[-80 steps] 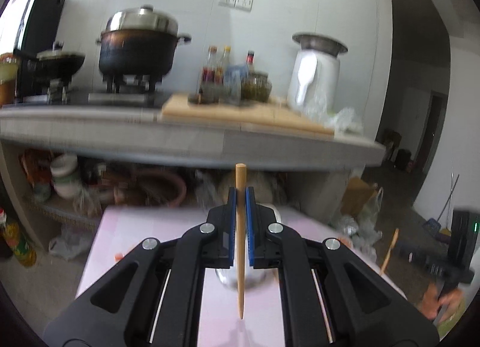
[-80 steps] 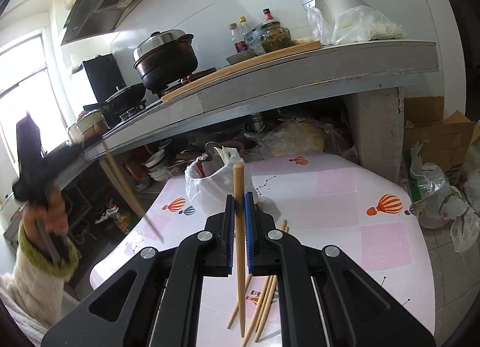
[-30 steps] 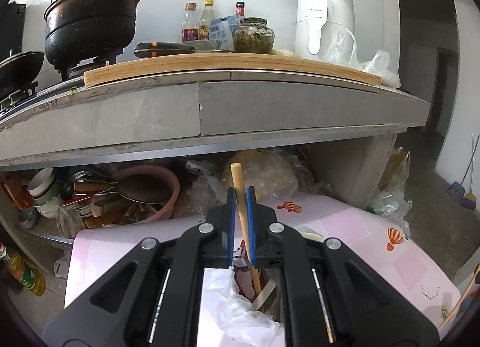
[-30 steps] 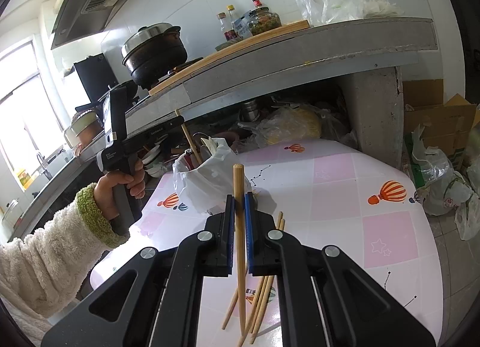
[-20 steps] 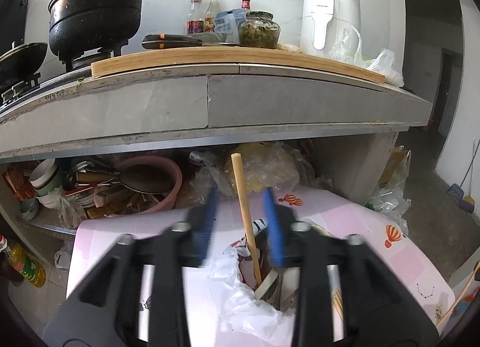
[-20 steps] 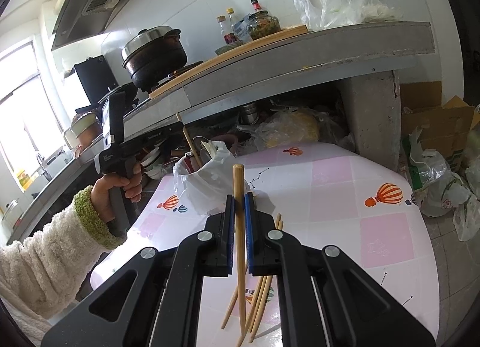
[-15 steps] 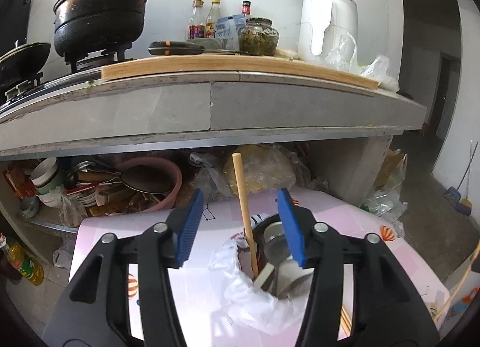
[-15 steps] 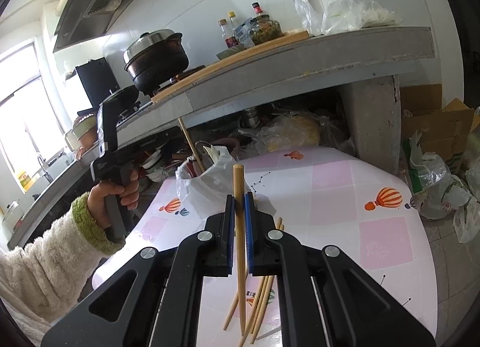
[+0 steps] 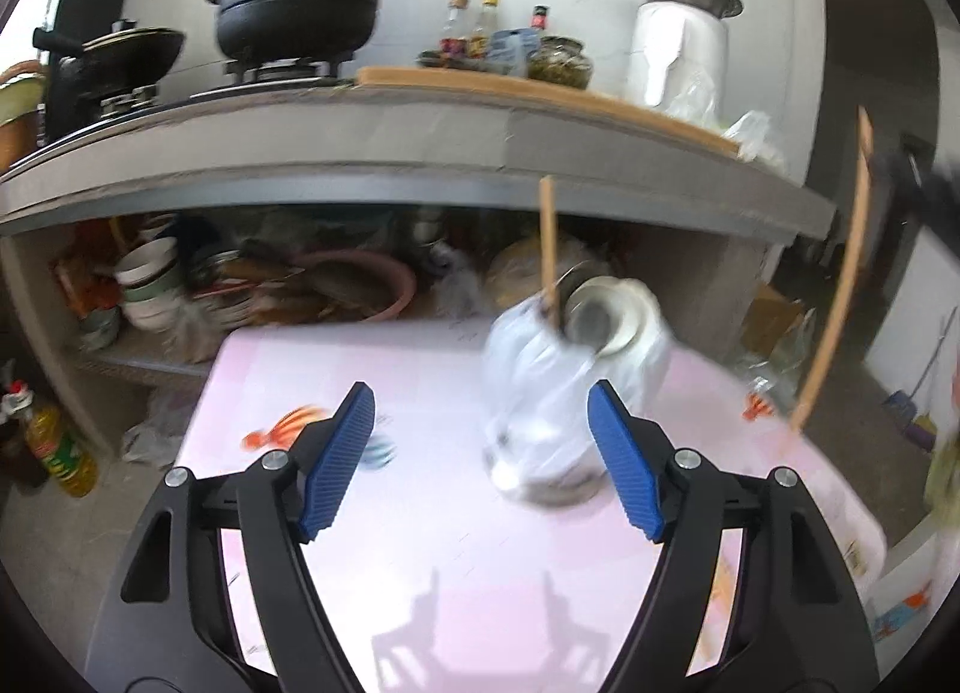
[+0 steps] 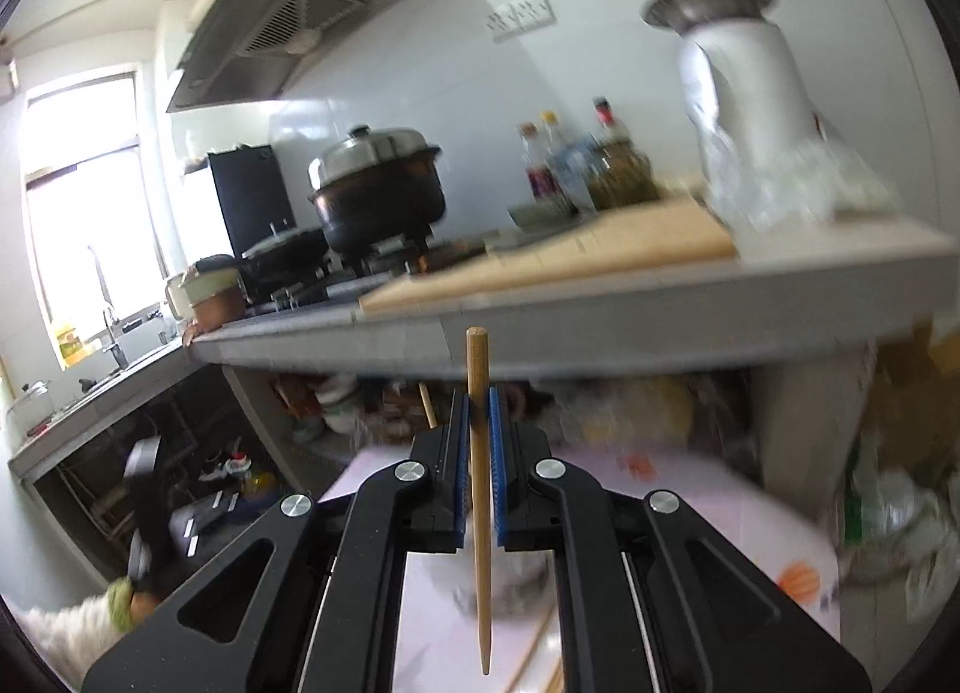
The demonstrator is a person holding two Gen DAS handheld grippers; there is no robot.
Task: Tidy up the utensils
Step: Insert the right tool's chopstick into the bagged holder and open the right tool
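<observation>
In the left wrist view my left gripper [image 9: 480, 453] is open and empty, drawn back over the pink table [image 9: 420, 543]. A metal utensil cup wrapped in a white plastic bag [image 9: 570, 375] stands ahead of it, and one wooden chopstick [image 9: 547, 249] stands in the cup. At the right, the chopstick held by the other gripper [image 9: 840, 285] hangs over the table. In the right wrist view my right gripper [image 10: 478, 453] is shut on a wooden chopstick [image 10: 478, 501], held upright. More chopsticks [image 10: 528, 657] lie on the table below it.
A grey counter [image 9: 420, 153] overhangs the table's far side, carrying a black pot [image 9: 300, 15], bottles [image 9: 480, 33] and a white appliance [image 9: 678, 51]. Bowls and pans [image 9: 252, 285] fill the shelf under it. An oil bottle [image 9: 60, 447] stands on the floor at left.
My left gripper opened and left its chopstick in the cup, then pulled back and left. My right gripper, still holding its chopstick, rose and moved toward the cup.
</observation>
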